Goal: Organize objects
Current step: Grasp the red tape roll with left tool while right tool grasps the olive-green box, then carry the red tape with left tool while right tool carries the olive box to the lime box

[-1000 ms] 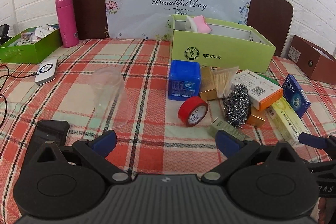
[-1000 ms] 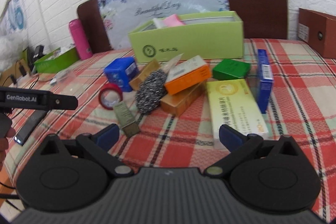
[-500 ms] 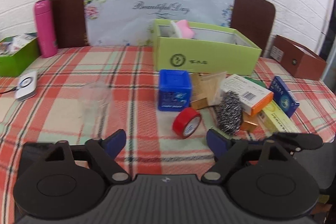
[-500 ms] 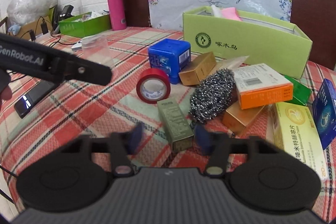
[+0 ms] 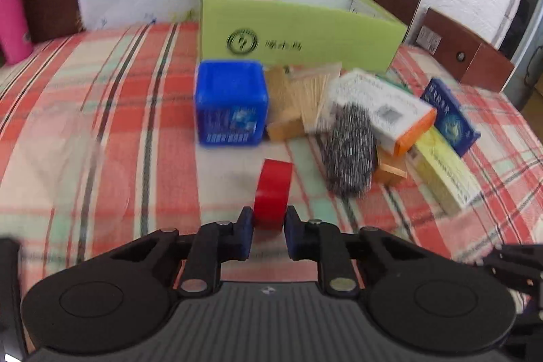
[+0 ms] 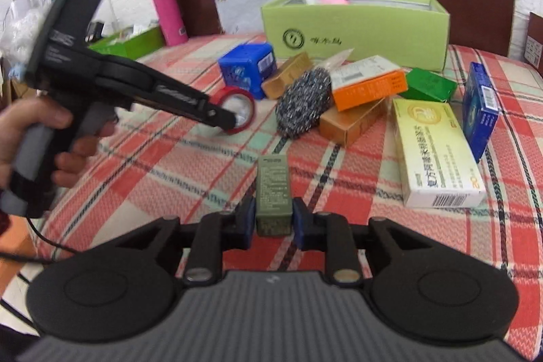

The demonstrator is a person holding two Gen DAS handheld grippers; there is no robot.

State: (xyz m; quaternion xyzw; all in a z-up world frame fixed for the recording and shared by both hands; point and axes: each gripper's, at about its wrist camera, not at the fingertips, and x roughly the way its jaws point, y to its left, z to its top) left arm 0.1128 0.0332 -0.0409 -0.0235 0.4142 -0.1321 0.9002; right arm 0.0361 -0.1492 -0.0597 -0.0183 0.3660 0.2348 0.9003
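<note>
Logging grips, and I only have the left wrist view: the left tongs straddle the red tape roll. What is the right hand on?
Observer: The right tongs have just been closing, as have the left tongs on the red tape roll; the right ones grip a small olive-green box.
Operator: Is it in the pile?
Observer: No, it lies apart on the plaid tablecloth, nearer than the steel scourer.

My left hand-held gripper (image 5: 268, 234) is matte black with dark blue pads (image 5: 245, 236), silver pivot screws and a ribbed grey housing; my right hand-held gripper (image 6: 273, 221) matches. White lettering marks the left one's side, and a black cable trails from its grey handle.
</note>
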